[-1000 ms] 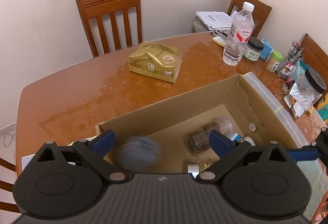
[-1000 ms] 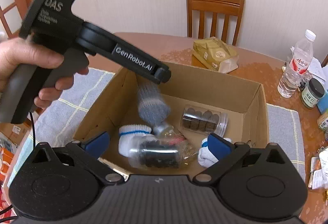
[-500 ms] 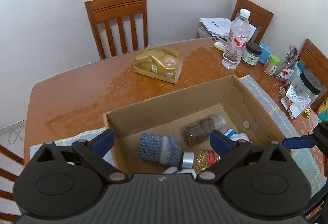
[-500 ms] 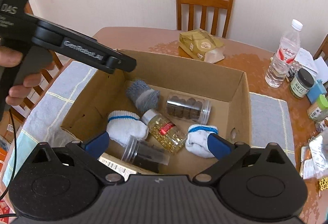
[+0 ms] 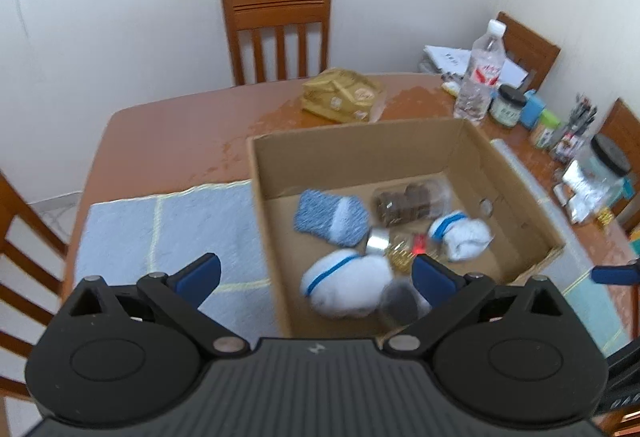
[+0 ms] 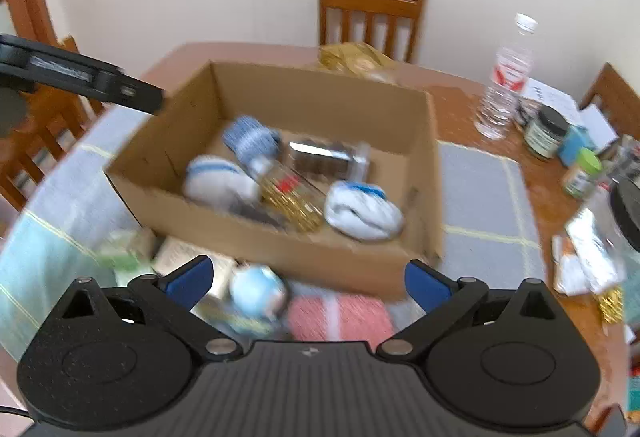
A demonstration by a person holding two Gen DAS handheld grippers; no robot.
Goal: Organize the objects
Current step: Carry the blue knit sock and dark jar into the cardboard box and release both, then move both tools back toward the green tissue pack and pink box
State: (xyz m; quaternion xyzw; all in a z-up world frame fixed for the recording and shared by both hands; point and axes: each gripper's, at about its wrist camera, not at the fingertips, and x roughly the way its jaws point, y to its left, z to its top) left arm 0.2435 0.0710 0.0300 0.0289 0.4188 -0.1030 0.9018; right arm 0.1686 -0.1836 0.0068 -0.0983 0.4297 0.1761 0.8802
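Observation:
An open cardboard box (image 5: 360, 153) (image 6: 320, 97) stands on a blue-grey cloth on the wooden table. Inside lie a blue knitted sock (image 5: 330, 217) (image 6: 250, 137), two white socks (image 5: 344, 287) (image 5: 460, 235), a clear jar of dark discs (image 5: 408, 201) (image 6: 328, 161) and a bottle of gold capsules (image 6: 288, 193). My left gripper (image 5: 316, 275) is open and empty above the box's near-left corner. My right gripper (image 6: 308, 279) is open and empty in front of the box, above loose items: a light blue round thing (image 6: 258, 291), a pink pack (image 6: 340, 317), a small box (image 6: 188, 257).
A gold packet (image 5: 340, 97) lies behind the box. A water bottle (image 5: 480, 77), jars and stationery crowd the table's right side (image 6: 548, 133). Wooden chairs (image 5: 276, 29) stand around the table. The left gripper's body (image 6: 80, 77) reaches in at the right wrist view's left.
The blue knitted sock dropped from my left gripper and now lies in the box. Both grippers have pulled up and back from the box; the right one now looks at items in front of it.

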